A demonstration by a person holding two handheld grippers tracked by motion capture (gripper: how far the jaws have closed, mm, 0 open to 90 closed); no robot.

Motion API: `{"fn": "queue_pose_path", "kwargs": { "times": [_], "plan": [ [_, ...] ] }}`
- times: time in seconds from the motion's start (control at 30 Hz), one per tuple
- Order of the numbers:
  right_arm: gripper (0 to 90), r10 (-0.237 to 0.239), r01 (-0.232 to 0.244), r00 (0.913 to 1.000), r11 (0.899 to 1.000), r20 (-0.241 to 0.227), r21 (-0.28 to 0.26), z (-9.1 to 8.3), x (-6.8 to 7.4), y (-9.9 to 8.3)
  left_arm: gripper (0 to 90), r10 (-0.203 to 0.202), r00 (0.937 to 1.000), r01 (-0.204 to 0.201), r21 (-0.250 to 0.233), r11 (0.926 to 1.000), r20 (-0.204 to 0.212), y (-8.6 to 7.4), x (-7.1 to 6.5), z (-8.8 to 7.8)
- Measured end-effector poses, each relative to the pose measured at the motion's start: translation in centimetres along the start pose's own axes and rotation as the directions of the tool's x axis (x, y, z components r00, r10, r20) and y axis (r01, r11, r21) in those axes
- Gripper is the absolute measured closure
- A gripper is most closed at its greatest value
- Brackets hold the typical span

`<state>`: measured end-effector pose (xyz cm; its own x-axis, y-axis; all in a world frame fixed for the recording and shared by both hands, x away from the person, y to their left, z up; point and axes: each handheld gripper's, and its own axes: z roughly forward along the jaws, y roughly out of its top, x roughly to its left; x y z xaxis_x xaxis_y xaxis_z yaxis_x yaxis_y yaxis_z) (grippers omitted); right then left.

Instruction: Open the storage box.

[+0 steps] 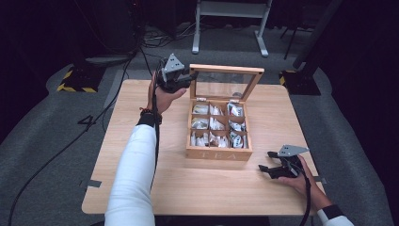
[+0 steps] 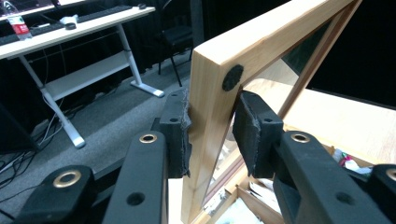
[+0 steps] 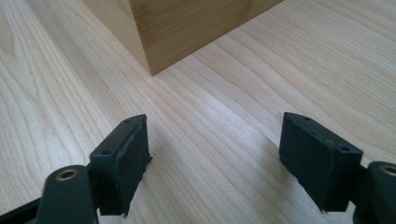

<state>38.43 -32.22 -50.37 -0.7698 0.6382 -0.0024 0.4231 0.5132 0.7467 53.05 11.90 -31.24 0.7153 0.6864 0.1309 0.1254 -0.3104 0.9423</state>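
The light wooden tea box [image 1: 219,153] with small compartments sits in the middle of the pale wooden worktop [image 1: 141,188], a bit to the far side. Its lid, a wooden frame with a clear window [image 1: 226,70], stands up at the far edge of the box, so the little white tea bags [image 1: 214,125] inside can be seen and reached. The left hand-held gripper [image 1: 190,77] is squeezed onto the left corner of that lid; in the left gripper view its two black pads [image 2: 180,128] press the wood from both sides. That grip likely keeps the lid from falling shut. The right hand-held gripper [image 1: 266,169] rests low on the worktop near the right front corner of the box, with its jaws wide apart and nothing between them. It looks ready to go in for a tea bag.
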Motion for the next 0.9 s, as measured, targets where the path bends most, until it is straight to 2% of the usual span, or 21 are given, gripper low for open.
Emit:
{"fn": "queue_pose_path", "kwargs": {
  "times": [0.5,0.9],
  "plan": [
    [23.8,-0.001,0.001,1.0,1.0,0.001,0.002,0.0,0.0,0.0,66.8,-0.038,0.9992,0.038,-0.001,0.9993,-0.011,0.6,1.5,1.5],
    [23.7,0.001,-0.001,1.0,1.0,0.002,0.003,0.0,0.0,0.0,65.4,-0.061,0.9972,0.062,0.008,0.9981,-0.043,1.1,2.4,2.8]
  ]
}}
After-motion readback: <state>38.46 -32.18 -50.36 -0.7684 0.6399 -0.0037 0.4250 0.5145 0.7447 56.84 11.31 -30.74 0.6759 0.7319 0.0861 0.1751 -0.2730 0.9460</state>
